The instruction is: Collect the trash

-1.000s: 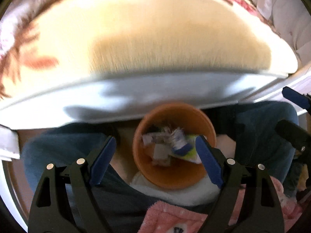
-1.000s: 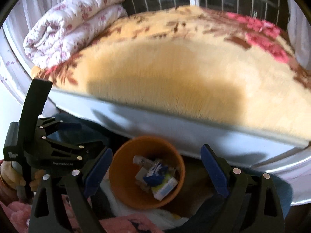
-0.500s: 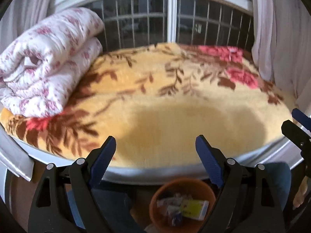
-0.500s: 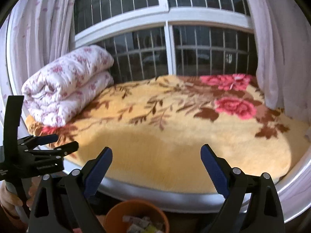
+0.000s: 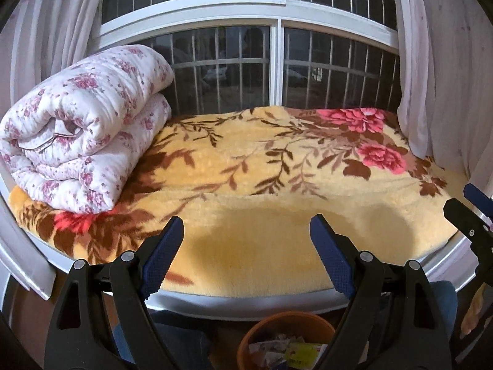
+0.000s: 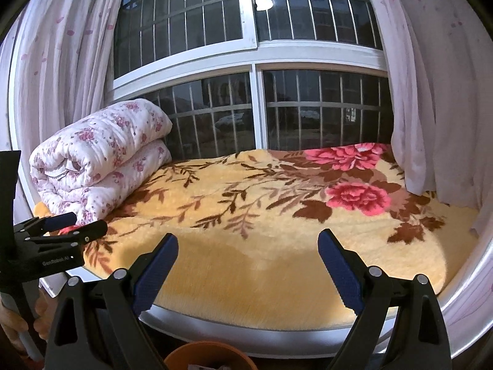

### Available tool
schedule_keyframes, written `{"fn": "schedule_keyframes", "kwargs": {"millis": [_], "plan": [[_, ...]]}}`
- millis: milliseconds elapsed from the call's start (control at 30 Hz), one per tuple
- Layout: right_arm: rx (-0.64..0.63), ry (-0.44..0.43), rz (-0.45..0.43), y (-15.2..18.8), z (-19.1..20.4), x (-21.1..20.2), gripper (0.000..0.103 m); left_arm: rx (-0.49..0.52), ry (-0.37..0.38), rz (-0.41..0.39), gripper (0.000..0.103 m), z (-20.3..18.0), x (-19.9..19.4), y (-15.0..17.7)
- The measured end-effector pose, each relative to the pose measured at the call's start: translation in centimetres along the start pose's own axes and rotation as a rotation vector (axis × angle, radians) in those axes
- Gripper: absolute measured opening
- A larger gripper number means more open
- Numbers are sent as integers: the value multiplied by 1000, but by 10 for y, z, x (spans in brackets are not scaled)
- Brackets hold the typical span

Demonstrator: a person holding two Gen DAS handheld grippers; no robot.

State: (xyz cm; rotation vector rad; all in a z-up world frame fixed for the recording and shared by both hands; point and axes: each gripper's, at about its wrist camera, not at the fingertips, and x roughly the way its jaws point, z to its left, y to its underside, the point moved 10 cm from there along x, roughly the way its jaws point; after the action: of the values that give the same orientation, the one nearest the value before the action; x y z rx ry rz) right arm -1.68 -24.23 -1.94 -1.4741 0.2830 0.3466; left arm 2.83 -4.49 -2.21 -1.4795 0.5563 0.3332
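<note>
Both grippers are up in front of the window seat right now, pointing across the blanket (image 5: 277, 166), a fuzzy yellow thing with brown leaves and pink roses on it. The left gripper (image 5: 246, 246) has its jaws spread wide with nothing between the blue pads (image 5: 163, 252), just blanket behind them. Same deal with the right gripper (image 6: 248, 265): jaws wide apart, nothing in them, blue pads (image 6: 339, 268) clear of everything

The trash (image 5: 286, 354) is down in the orange bin (image 5: 262, 326) at the very bottom of the left view, below the seat's white edge (image 5: 234, 305) and between the left gripper's arms. You can see crumpled white paper and something yellow in there, can't make out more than that. In the right view only the bin's rim (image 6: 197, 350) peeks in at the bottom

A rolled up white quilt (image 5: 83, 145) with little pink flowers sits on the left end of the blanket, against the barred window (image 5: 277, 67). Sheer pinkish curtains (image 6: 437, 92) hang on both sides

From the right view you can see the left gripper (image 6: 74, 226) off at the left edge, with fingers (image 6: 40, 314) wrapped round its handle. From the left view a bit of the right gripper (image 5: 471, 212) pokes in at the right edge
</note>
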Motion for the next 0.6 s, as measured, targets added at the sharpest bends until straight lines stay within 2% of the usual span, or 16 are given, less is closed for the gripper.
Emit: {"fn": "schedule_keyframes", "kwargs": {"millis": [600], "plan": [[2,6,-6,-2,0,-2,90,-9,-28,-50,82,5,-9,-12]]}}
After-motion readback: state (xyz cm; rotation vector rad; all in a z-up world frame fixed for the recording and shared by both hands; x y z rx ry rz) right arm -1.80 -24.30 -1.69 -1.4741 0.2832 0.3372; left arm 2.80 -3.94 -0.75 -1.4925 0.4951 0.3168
